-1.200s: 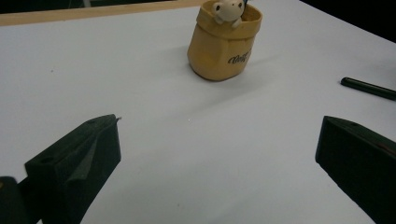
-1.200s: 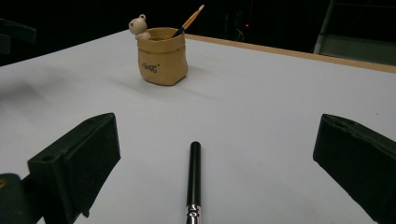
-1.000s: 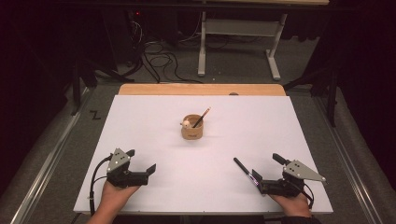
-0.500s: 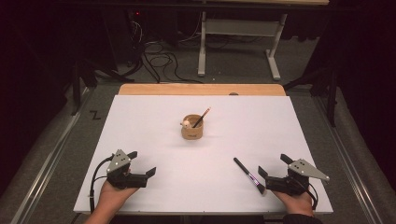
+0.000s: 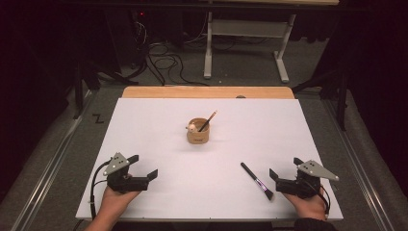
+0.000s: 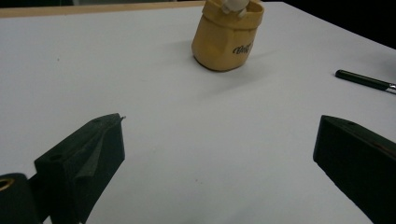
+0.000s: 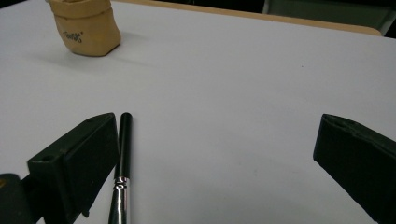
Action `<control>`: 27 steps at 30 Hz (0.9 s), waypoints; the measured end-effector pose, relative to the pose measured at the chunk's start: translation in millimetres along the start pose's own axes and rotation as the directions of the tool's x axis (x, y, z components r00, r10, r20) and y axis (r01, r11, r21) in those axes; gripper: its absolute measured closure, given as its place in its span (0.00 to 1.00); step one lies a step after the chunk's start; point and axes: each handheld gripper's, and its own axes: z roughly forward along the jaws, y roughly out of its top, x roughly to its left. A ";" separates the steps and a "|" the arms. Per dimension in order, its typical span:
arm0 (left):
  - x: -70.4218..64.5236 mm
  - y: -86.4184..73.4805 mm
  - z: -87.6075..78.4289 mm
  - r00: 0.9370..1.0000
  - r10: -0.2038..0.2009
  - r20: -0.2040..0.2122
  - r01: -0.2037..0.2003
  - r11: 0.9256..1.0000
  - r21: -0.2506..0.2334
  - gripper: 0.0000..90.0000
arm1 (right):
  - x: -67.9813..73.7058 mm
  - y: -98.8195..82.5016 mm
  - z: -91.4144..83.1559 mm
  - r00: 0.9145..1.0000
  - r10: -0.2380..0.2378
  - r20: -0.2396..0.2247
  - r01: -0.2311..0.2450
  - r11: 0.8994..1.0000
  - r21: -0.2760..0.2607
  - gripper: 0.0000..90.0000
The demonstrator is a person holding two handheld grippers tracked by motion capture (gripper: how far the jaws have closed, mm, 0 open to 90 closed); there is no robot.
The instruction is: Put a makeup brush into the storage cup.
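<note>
A tan cup (image 5: 197, 134) stands mid-table with a thin brush (image 5: 208, 121) leaning in it and a small white thing at its rim. A black-handled brush (image 5: 256, 180) lies flat on the white table, near the front right. My right gripper (image 5: 285, 167) is open just right of its bristle end and holds nothing. In the right gripper view the brush (image 7: 122, 158) lies along the outside of the left jaw, with the cup (image 7: 86, 25) far off. My left gripper (image 5: 144, 165) is open and empty at the front left, pointing toward the cup (image 6: 227, 39).
The white table top (image 5: 144, 125) ends in a wooden strip (image 5: 207, 92) at the far edge. Beyond it, cables and a metal stand's legs (image 5: 240, 43) lie on the dark floor. Both hands rest near the front edge.
My right gripper has drawn back to the right and toward the front edge, away from the black brush, which lies where it was. The left gripper has barely moved.
</note>
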 end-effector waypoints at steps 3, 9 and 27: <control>-1.5 0.3 1.8 1.000 0.005 0.012 -0.005 1.000 0.000 0.03 | -0.1 4.9 3.8 1.000 -0.012 -0.005 0.012 0.999 0.047 0.01; 1.0 -0.1 0.3 1.000 0.006 0.010 -0.006 1.000 -0.003 0.02 | -3.4 14.1 8.4 1.000 -0.020 -0.009 0.021 0.989 0.145 0.04; -11.7 3.2 -0.2 0.996 0.074 0.047 -0.074 0.997 -0.003 0.01 | -2.1 24.9 13.7 0.998 0.028 -0.053 -0.004 0.917 0.400 0.07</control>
